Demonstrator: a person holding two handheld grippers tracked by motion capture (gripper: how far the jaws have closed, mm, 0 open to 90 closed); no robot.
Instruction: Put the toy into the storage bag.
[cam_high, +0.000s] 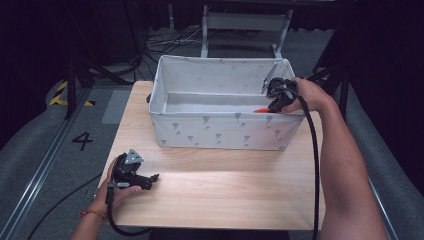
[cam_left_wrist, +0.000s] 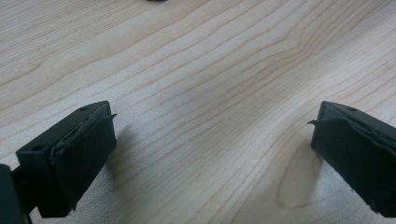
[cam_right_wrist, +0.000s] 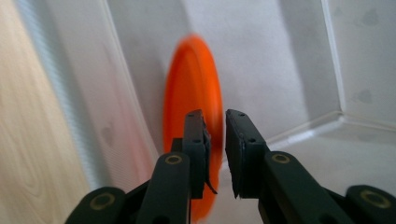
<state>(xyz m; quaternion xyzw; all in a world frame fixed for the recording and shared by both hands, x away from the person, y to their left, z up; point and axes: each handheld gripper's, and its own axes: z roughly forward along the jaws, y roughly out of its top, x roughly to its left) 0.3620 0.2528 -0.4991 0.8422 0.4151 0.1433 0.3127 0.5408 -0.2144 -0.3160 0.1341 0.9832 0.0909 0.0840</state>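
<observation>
The right gripper (cam_high: 272, 106) is seen at the two o'clock corner of the table (cam_high: 220, 185), lowered into the white fabric bin (cam_high: 220, 131). Its jaws are narrowly parted, with a small gap visible between the pads. An orange disc (cam_right_wrist: 194, 88) is seen on edge against the bin's wall, just beyond the jaws; it appears blurred, possibly released. The left gripper (cam_high: 150, 179) is rested at eight o'clock, jaws spread wide over bare wood.
</observation>
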